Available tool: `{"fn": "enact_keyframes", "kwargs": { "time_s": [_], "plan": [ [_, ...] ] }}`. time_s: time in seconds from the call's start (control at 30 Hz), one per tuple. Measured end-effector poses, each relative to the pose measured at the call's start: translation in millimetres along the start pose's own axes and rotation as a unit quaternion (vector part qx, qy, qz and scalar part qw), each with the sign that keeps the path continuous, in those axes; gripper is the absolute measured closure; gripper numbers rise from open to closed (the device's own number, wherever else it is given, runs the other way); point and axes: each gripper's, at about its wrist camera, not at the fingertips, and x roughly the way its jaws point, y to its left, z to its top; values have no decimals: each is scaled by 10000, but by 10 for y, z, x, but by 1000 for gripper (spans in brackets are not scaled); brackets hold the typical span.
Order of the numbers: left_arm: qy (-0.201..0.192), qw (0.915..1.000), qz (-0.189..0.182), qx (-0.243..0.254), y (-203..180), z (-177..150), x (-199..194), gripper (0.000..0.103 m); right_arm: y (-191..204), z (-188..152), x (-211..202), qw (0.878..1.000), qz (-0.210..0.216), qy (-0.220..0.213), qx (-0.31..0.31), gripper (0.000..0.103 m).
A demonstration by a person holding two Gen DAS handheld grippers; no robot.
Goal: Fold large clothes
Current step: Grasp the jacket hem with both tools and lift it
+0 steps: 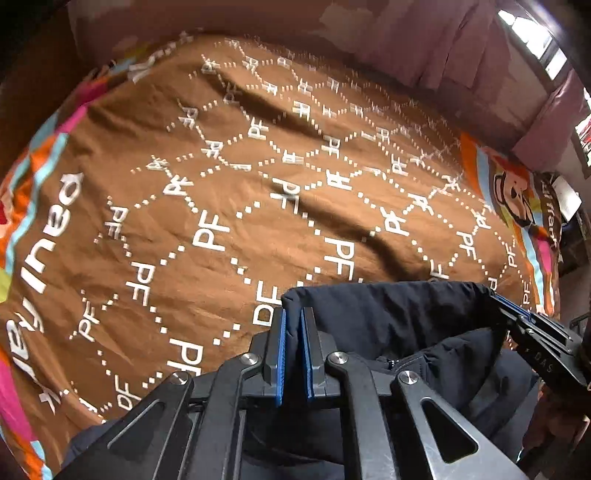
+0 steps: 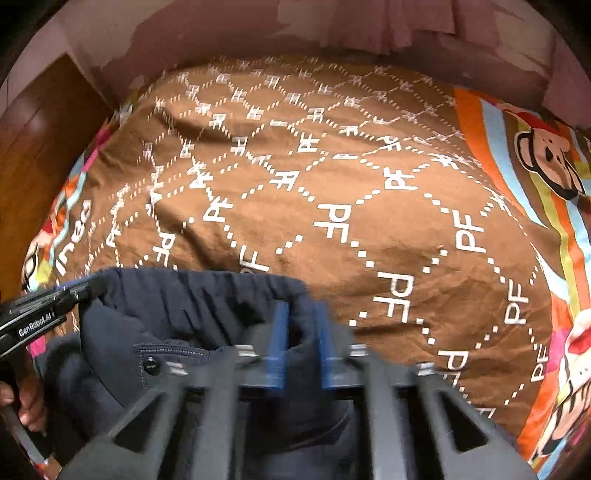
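A dark navy padded garment [image 1: 406, 314] hangs by its gathered edge over a brown bed cover [image 1: 221, 184]. In the left wrist view my left gripper [image 1: 294, 314] is shut on the left corner of that edge, with cloth pinched between the blue pads [image 1: 281, 332]. My right gripper [image 1: 511, 308] grips the far right corner of the same edge. In the right wrist view, which is blurred, my right gripper [image 2: 301, 317] is shut on the navy garment [image 2: 184, 295], and my left gripper [image 2: 83, 290] holds the other corner. The edge is stretched between both.
The brown bed cover [image 2: 332, 184] has a white "PF" diamond pattern and bright cartoon borders [image 2: 546, 158]. A wooden panel [image 2: 40, 147] stands at the left and a mauve wall [image 2: 258, 33] behind. A hand [image 2: 26, 406] holds the left gripper's handle.
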Motion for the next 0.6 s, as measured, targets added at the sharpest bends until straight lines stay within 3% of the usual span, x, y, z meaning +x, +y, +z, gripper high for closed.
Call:
{"fn": "enact_keyframes", "kwargs": {
  "time_s": [0.2,0.33,0.5,0.6],
  "plan": [
    [-524,9978,-369,160,33,-196,-470,97,-112,-298,-517,9966,386,-676,-278,97],
    [-637,9952,-650,352,156,-393,-794,98,-226,-545,-886,9931,496,-904,-560,98],
    [-525,9918,-693,934,171,-832,-1073,98,-337,-993,-1197,9894,616,-904,-960,98],
    [-207,9897,-546,1310,96,-1163,-1017,99,-295,-1277,-1157,9879,435,-659,-1338,98]
  ]
}}
